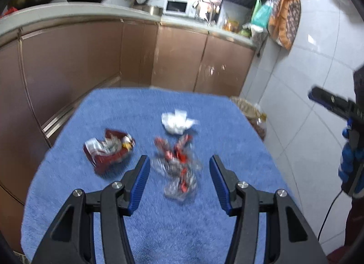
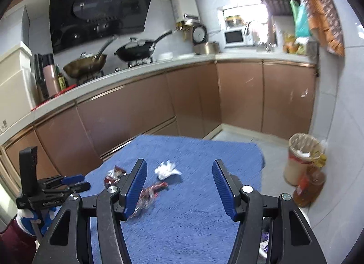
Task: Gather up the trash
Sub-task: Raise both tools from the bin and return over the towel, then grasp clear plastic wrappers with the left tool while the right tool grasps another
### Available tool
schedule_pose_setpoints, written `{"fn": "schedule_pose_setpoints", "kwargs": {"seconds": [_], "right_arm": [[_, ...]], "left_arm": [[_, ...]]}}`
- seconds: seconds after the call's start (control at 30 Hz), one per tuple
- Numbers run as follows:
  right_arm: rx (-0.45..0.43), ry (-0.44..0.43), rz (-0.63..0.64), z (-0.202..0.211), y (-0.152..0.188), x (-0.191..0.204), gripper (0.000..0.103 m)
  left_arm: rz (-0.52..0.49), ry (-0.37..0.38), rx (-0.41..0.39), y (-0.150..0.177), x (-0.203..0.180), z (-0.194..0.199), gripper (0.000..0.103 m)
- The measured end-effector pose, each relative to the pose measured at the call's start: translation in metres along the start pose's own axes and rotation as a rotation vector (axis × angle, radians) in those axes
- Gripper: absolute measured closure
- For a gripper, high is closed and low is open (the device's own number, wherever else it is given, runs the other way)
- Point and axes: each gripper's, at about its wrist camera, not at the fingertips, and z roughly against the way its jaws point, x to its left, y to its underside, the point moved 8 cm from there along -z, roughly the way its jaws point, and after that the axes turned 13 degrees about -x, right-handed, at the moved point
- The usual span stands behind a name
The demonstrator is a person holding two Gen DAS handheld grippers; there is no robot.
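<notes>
Three pieces of trash lie on a blue towel-covered table [image 1: 204, 229]. A crumpled dark red snack bag [image 1: 108, 151] lies at the left, a white tissue wad [image 1: 176, 121] farther back, and a clear-and-red wrapper [image 1: 177, 166] in the middle. My left gripper [image 1: 179, 161] is open and empty, its fingertips on either side of the clear-and-red wrapper, above it. My right gripper [image 2: 179, 166] is open and empty, higher above the table [image 2: 193, 218], with the tissue wad [image 2: 167, 170], the wrapper [image 2: 150, 192] and the snack bag [image 2: 113, 176] below it.
A waste bin [image 2: 301, 159] with a liner stands on the floor right of the table, next to an amber bottle [image 2: 309, 186]. Brown kitchen cabinets [image 2: 193, 95] and a counter with woks [image 2: 134, 51] run behind. The right gripper shows at the left wrist view's right edge [image 1: 329, 102].
</notes>
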Motion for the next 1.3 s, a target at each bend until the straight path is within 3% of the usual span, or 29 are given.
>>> {"fn": "schedule_pose_setpoints", "kwargs": {"seconds": [0.2,0.3,0.57,0.73,1.03,1.2,1.3], "right_arm": [[0.107,-0.059,-0.022,-0.042,0.036,0.010,0.046],[0.161,-0.085,-0.029,-0.063,0.054,0.016,0.046],[0.285,-0.146,-0.039,-0.113,0.094,0.028,0.046],[0.355,-0.193,-0.047,-0.139,0.119,0.038,0.046],[0.452,-0.253,-0.051,-0.177,0.153,0.058,0.046],[0.492,-0.265,-0.102,-0.197,0.166,0.058,0.051],[0.514,-0.271,-0.136,-0.207,0.172,0.056,0.060]], "left_arm": [[-0.061,0.062,0.107,0.041,-0.017,-0.036,0.049],[-0.080,0.072,0.131,0.050,-0.023,-0.054,0.042],[-0.072,0.075,0.204,0.076,-0.015,-0.094,0.043],[-0.040,0.088,0.222,0.086,-0.006,-0.106,0.062],[0.067,0.106,0.203,0.084,0.010,-0.105,0.080],[0.125,0.120,0.199,0.084,0.017,-0.105,0.085],[0.120,0.115,0.198,0.084,0.016,-0.103,0.085]]}}
